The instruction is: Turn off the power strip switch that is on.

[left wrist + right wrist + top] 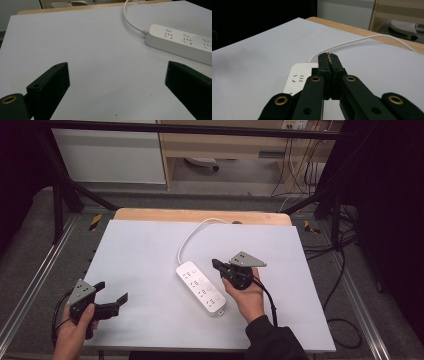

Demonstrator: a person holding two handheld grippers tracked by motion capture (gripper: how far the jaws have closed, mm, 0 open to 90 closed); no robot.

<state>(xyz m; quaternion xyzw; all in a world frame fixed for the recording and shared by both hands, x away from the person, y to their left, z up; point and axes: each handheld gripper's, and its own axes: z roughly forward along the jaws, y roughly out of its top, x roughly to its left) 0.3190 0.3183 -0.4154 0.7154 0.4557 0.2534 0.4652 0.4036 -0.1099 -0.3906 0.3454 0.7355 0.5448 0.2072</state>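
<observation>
Power strip [201, 287], white, with white cord [192, 236]: is lying aslant near the middle of the white table [140, 250], cord trailing toward the far edge.

Right gripper [216, 264]: is hovering just beside the strip's far right side, jaws pressed together with nothing between them.

Left gripper [111, 291]: is sitting near the table's near left corner, well apart from the strip, jaws spread wide and holding nothing.

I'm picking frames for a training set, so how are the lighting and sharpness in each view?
High view: table evenly lit, surroundings dark, power strip sharp. Left gripper view: soft light, open jaws slightly blurred. Right gripper view: shut right gripper sharp, background soft, left side black.
</observation>
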